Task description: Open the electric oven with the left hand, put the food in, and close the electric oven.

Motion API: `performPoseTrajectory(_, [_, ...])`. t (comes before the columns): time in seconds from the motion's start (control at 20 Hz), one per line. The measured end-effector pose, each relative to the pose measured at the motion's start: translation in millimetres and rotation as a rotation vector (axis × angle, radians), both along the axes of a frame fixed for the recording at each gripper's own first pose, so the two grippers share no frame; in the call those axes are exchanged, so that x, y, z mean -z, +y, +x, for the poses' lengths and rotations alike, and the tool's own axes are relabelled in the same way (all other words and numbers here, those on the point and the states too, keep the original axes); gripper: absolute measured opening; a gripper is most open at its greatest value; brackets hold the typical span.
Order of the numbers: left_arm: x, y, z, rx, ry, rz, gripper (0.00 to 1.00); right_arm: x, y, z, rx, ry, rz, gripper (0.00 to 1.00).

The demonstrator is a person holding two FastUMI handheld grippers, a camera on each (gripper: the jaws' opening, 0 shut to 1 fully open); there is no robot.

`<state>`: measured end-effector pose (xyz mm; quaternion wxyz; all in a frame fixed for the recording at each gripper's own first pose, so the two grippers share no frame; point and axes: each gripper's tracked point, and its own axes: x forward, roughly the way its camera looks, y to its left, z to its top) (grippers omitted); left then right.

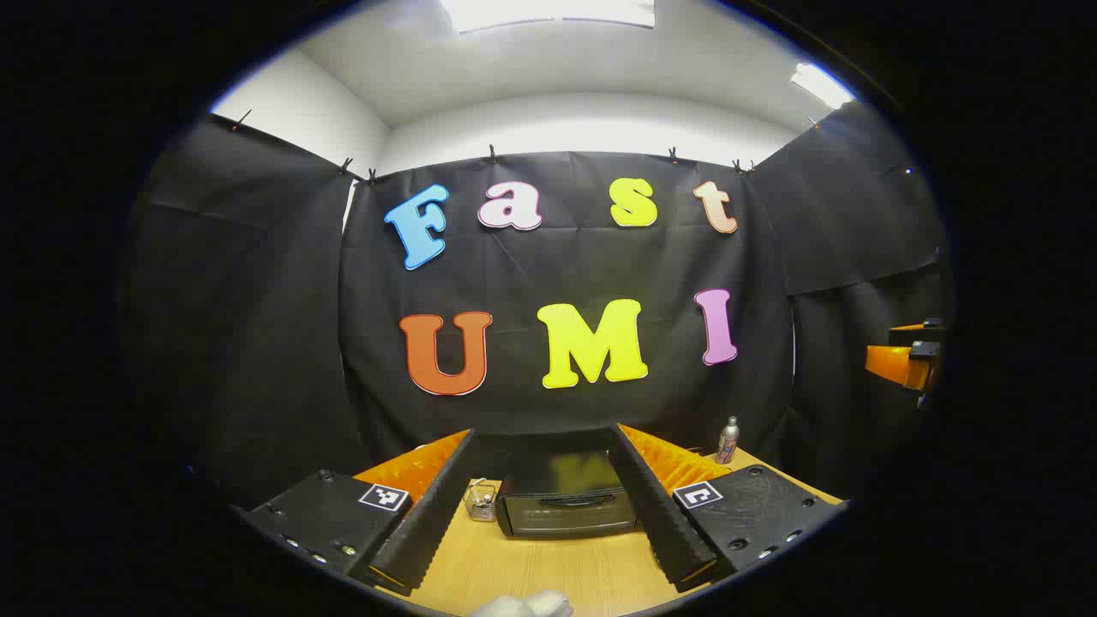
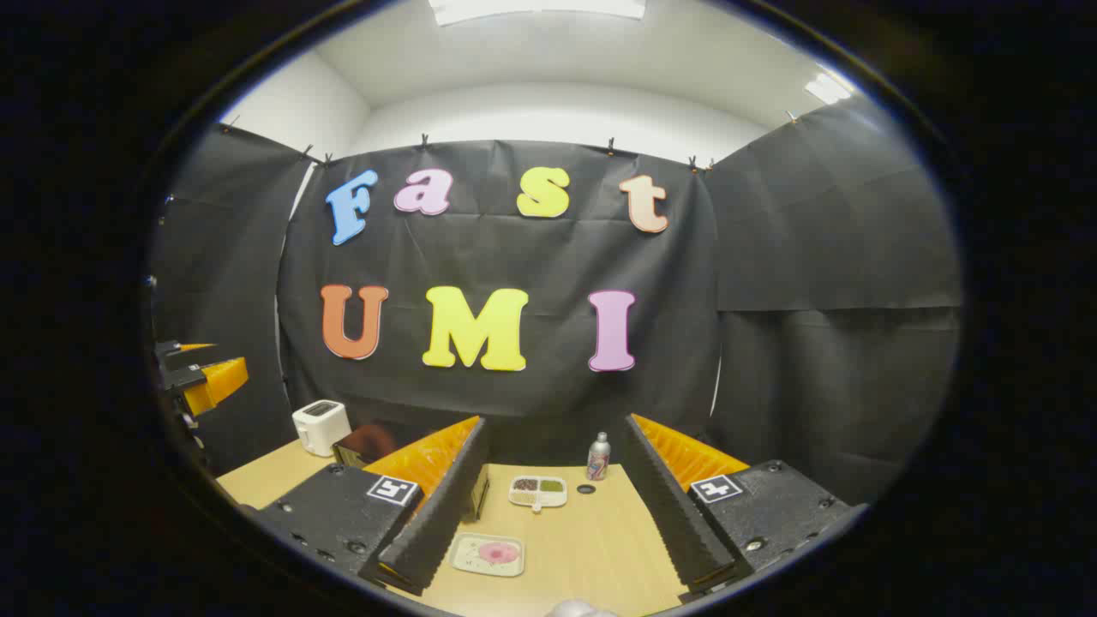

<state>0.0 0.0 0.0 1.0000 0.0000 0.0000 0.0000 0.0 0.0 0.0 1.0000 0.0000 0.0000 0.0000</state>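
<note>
- black metal and dark glass, that's the electric oven [image 1: 566, 501]: small boxy countertop unit, door shut, slim horizontal handle bar [image 1: 566, 500] running across the door. in the left gripper view it sits on the wooden table [image 1: 548, 566] straight ahead, framed between the left gripper [image 1: 548, 523] fingers.
- i'd guess the door is stiff and hinged along the bottom edge, so hook the bar near its middle and pull out and down. the box looks light enough to slide on the wood if yanked, so go easy.
- left gripper fingers are spread wide, holding nothing, well short of the oven.
- food [image 2: 497, 553] looks like a pink piece on a pale rectangular tray [image 2: 467, 557], seen in the right gripper view lying flat on the table just beside the inner finger of the right gripper [image 2: 548, 514]. probably light and soft; i'd pinch the tray's rim rather than squish the food. the tray looks shallow and may be slippery.
- right gripper fingers also wide apart, empty.
- other stuff: a small wire basket [image 1: 481, 502] just left of the oven, a bottle [image 1: 728, 440] at the back, a divided dish [image 2: 537, 491] and a white toaster [image 2: 320, 426] too.
</note>
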Motion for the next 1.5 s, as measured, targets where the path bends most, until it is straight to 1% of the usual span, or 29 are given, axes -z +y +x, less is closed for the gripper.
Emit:
performPoseTrajectory(0.1, [2,4,1,-0.007,0.005,-0.003,0.96,-2,4,0,-0.004,-0.004,0.006,0.96])
performPoseTrajectory(0.15, [1,5,3,-0.011,0.003,-0.003,0.96,-3,4,2,-0.005,-0.012,0.01,1.0])
performPoseTrajectory(0.2, [0,5,4,-0.013,0.0,-0.004,0.96,-3,4,4,-0.004,-0.013,0.009,1.0])
performPoseTrajectory(0.25, [0,6,5,-0.012,0.001,-0.003,0.96,-3,5,5,-0.003,-0.012,0.007,0.96])
performPoseTrajectory(0.75, [11,5,27,-0.013,0.008,-0.007,0.96,4,6,13,-0.004,0.012,-0.002,0.96])
performPoseTrajectory(0.8, [14,4,31,-0.015,0.006,-0.006,0.96,4,7,13,-0.005,0.013,-0.001,1.0])
performPoseTrajectory(0.85, [18,2,38,-0.013,0.005,-0.007,0.96,3,6,14,-0.005,0.014,0.0,1.0])
performPoseTrajectory(0.9, [22,-1,44,-0.011,0.002,-0.009,0.96,3,5,14,-0.006,0.014,-0.001,0.96])
performPoseTrajectory(0.95, [29,-5,53,-0.006,0.006,-0.013,0.96,3,4,13,-0.004,0.015,-0.003,0.96])
performPoseTrajectory(1.0, [38,-8,62,-0.001,0.012,-0.015,0.96,3,2,12,-0.002,0.016,-0.005,1.0])
performPoseTrajectory(1.15, [67,-20,91,0.016,0.047,-0.026,0.96,1,-4,9,0.013,0.015,-0.013,1.0])
performPoseTrajectory(1.2, [78,-21,100,0.01,0.063,-0.021,0.96,2,-8,8,0.023,0.017,-0.019,0.96])
performPoseTrajectory(1.35, [111,-33,133,0.022,0.103,-0.01,0.96,5,-14,4,0.043,0.034,-0.032,0.96])
performPoseTrajectory(1.5, [140,-47,159,0.048,0.147,-0.037,0.97,6,-21,-1,0.069,0.04,-0.026,0.96])
